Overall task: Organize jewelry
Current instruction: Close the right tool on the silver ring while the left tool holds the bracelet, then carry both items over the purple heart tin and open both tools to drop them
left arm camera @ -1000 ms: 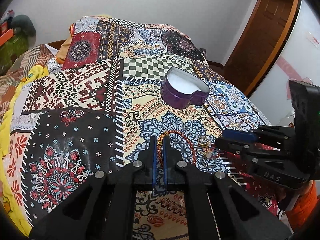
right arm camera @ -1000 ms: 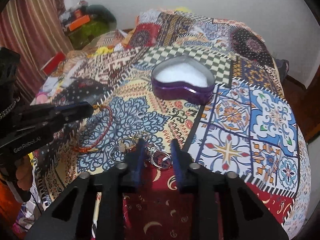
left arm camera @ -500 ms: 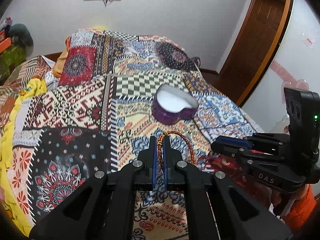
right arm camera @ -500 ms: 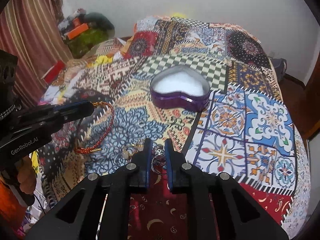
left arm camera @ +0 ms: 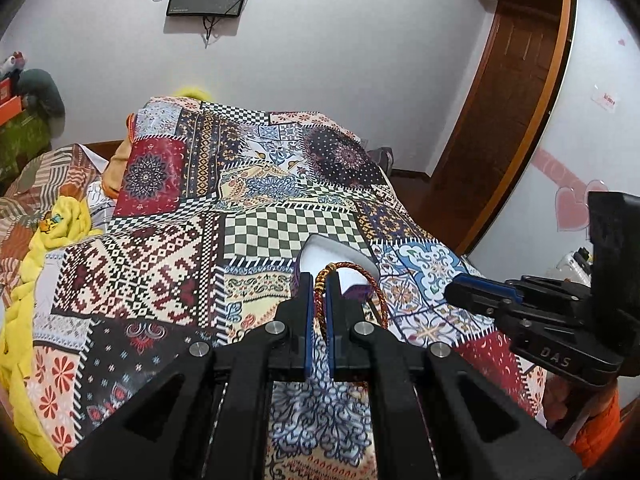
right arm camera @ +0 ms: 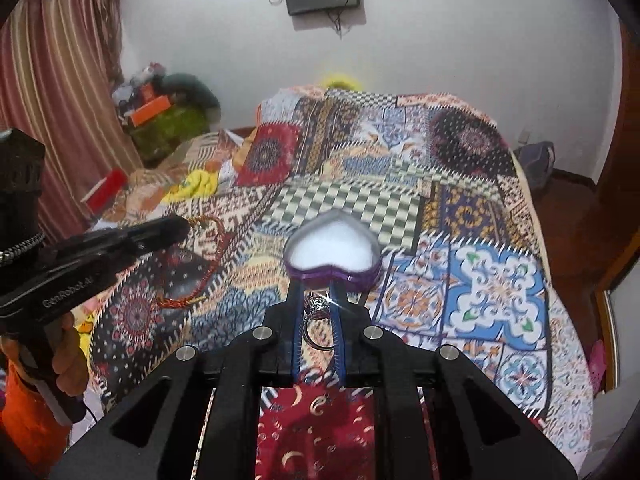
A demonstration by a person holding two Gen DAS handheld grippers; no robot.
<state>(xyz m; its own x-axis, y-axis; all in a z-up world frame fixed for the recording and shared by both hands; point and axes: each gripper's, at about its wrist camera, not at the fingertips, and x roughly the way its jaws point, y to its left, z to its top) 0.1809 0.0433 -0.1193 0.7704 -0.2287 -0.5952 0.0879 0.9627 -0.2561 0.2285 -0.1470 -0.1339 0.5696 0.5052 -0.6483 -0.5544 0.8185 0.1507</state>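
Grippers both clamp: our left gripper pinches bracelet; our right gripper pinches ring near heart box.

The left tongs are built of matte black plastic, angular and hollowed by triangular cut-outs, with blue strips lining the inner faces of the fingers. Four silver round screw heads are set across the knuckles. The right tongs are made the same way. Seen side-on from the other camera, white lettering is carried on each body ("DAS" on the right, "GenRobot.AI" on the left). Bare skin of the left hand is seen above an orange sleeve.
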